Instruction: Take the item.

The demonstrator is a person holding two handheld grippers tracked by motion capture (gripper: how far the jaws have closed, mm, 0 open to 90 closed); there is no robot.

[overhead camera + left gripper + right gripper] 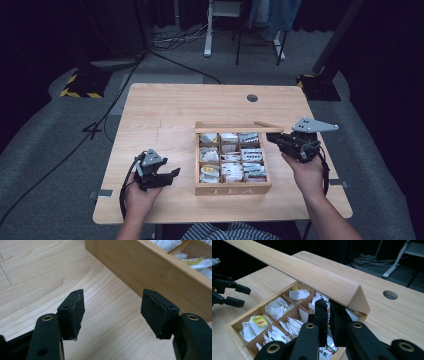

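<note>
Wooden tea box (232, 189) mid-table, hinged lid (235, 127) raised.
Left gripper (167, 176) released, just beside box; right gripper (272, 136) clenched, empty, at lid. Rigid, likely light lid; grip free edge.

One wooden tea box (232, 188) sits on one tabletop (165, 110), with one lid (237, 127) standing raised at its back edge. Count the compartments from the high view: three rows of three, so nine. Every one holds tea bags (232, 171), but they are too bunched together to count. Yellow-tagged bags show up in at least two compartments in the right gripper view. There is one round hole (252, 98) in the tabletop. Two hand-held grippers are in play: the left one (174, 173) and the right one (270, 136), each with two black jaws.
</note>
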